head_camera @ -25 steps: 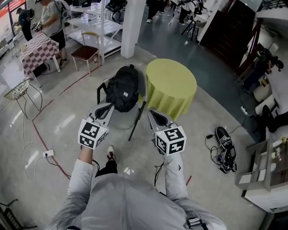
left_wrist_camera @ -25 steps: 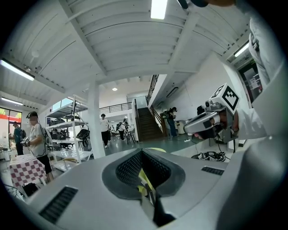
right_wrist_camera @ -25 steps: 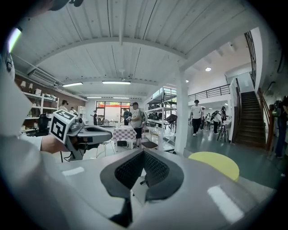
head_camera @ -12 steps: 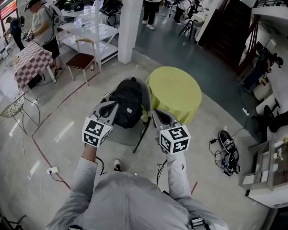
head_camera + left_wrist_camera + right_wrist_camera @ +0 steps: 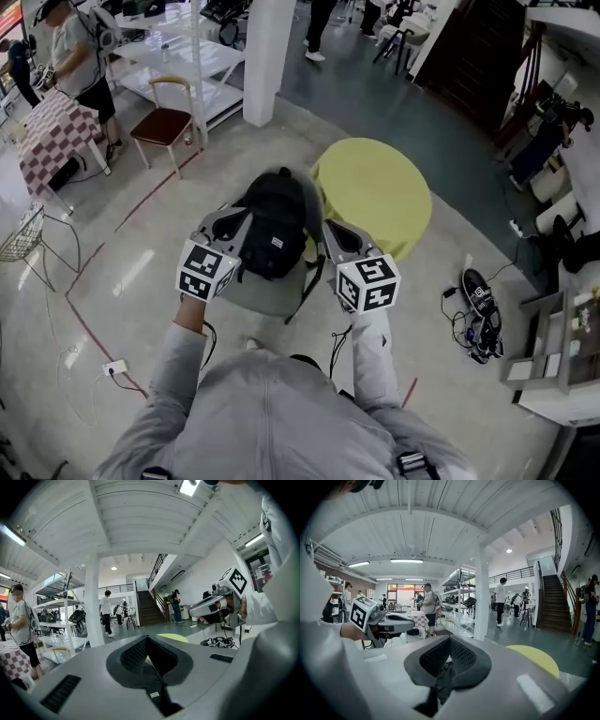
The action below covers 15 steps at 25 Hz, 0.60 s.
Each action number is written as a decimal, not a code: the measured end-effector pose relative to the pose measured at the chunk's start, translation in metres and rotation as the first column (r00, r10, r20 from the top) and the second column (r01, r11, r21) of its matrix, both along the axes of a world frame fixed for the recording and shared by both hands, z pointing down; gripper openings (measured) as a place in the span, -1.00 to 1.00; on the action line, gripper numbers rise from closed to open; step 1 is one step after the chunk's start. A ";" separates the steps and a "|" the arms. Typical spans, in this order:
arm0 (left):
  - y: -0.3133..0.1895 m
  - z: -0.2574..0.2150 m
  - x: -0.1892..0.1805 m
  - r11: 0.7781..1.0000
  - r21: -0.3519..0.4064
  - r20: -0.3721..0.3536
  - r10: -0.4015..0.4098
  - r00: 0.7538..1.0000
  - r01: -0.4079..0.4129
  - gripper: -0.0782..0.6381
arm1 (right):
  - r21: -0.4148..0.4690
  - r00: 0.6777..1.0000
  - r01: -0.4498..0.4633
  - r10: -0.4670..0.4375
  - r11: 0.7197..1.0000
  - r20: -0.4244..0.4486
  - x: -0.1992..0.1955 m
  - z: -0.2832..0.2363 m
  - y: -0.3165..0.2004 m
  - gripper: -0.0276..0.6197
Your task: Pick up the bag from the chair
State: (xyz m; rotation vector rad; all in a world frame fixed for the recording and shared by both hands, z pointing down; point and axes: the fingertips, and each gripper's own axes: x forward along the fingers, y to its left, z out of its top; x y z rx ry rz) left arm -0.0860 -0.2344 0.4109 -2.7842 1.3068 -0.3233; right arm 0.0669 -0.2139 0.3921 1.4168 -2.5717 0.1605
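A black backpack (image 5: 274, 223) sits upright on a grey chair (image 5: 270, 292), seen in the head view just left of a round yellow table (image 5: 377, 192). My left gripper (image 5: 228, 218) is held at the bag's left side and my right gripper (image 5: 335, 229) at its right side, both level with it and apart from it. In the left gripper view the jaws (image 5: 147, 641) are shut with nothing between them. The right gripper view shows the same, jaws (image 5: 449, 641) shut and empty. Both gripper views look over the bag into the hall, so the bag is hidden there.
A white pillar (image 5: 267, 56) stands behind the chair. At the back left are a wooden chair with a red seat (image 5: 159, 122), a checkered table (image 5: 52, 131) and a person (image 5: 80, 52). Shoes and cables (image 5: 478, 314) lie on the floor at right.
The view has moved closer to the chair. Both grippers have advanced and now flank the backpack; they were short of it before.
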 end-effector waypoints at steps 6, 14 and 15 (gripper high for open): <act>-0.034 0.029 -0.009 0.997 -0.070 0.011 -0.010 1.000 0.011 -0.76 | -0.055 1.000 -0.005 0.005 0.998 0.001 -0.004 0.022 -0.036 -0.88; -0.074 0.083 -0.008 0.982 -0.189 0.075 0.001 0.997 0.013 -0.53 | -0.189 0.996 0.085 -0.091 0.978 -0.021 -0.005 0.068 -0.091 -0.52; -0.079 0.090 -0.007 0.978 -0.206 0.083 0.003 0.997 0.015 -0.50 | -0.209 0.993 0.104 -0.114 0.972 -0.034 -0.006 0.077 -0.098 -0.49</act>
